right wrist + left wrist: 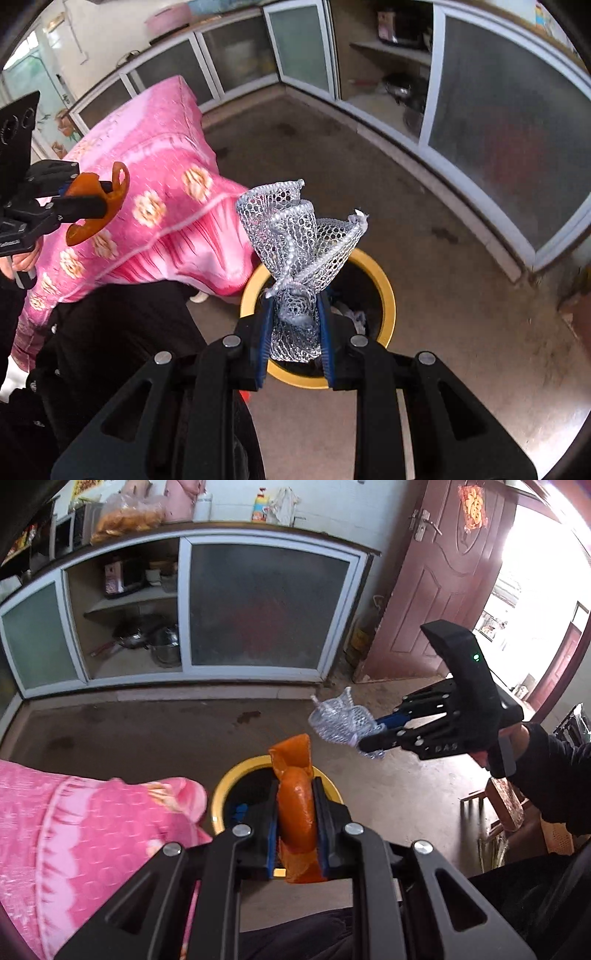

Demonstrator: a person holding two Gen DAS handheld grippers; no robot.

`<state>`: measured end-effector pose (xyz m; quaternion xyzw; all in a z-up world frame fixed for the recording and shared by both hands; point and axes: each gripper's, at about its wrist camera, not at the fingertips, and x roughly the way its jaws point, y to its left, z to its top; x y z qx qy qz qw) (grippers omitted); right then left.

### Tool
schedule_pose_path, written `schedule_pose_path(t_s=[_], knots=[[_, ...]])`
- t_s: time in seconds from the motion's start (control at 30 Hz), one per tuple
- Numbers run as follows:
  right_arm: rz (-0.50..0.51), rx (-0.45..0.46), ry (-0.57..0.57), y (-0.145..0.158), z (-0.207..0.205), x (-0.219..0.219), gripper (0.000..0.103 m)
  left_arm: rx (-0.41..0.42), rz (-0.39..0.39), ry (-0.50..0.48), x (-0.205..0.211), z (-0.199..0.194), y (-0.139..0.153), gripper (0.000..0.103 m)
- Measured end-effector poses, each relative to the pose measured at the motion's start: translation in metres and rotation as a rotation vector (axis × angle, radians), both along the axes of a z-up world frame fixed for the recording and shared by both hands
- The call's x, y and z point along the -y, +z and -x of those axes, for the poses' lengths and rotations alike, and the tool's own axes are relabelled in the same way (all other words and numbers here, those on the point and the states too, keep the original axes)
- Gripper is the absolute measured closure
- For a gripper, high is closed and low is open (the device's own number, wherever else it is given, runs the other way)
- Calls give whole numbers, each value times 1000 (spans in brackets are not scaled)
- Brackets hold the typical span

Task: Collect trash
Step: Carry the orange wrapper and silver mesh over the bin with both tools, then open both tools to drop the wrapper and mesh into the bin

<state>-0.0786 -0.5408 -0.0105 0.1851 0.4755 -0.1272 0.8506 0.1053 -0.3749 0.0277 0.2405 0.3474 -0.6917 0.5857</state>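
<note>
Two pieces of trash were held fast: the left gripper [295, 805] pinched an orange peel [295, 801], the right gripper [295, 321] a foam net [295, 240]. Both hung over the yellow-rimmed bin [384, 291]; best centre each above its mouth, then open.

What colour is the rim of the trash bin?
Yellow rim, black inside; right wrist view shows it best.

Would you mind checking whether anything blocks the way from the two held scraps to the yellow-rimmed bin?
Nothing visible does. The orange wrapper and the white foam net hang clamped above the bin, whose mouth is open.
</note>
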Motion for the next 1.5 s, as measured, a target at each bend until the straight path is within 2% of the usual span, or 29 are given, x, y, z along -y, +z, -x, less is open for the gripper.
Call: schedule_pose_path(t_s=[0.3,0.4,0.87,1.07,1.23,1.33,1.4,1.43,1.47,1.5], knots=[[-67,-34,-49,-36,6,13,81,-26,-66,8,30,19,-35,88],[-70,-47,-65,-43,3,16,81,-4,-98,12,39,27,-49,88],[-144,-110,-114,-88,-9,30,81,-28,-228,131,71,27,-115,88],[-163,-150,-120,-105,-17,33,81,-31,-264,160,77,24,-131,88],[-184,-170,-127,-117,-22,35,81,-68,-270,185,81,21,-140,88],[-192,-172,-140,-121,-24,37,79,-55,-282,187,85,24,-143,87],[-217,-174,-148,-126,-25,40,77,-62,-288,192,86,24,-146,82],[-226,-180,-151,-128,-25,42,71,-64,-291,196,86,24,-146,79],[-228,-184,-156,-130,-25,43,69,-72,-291,191,85,25,-146,70],[-226,-187,-163,-132,-24,44,63,-75,-288,189,85,26,-145,56]])
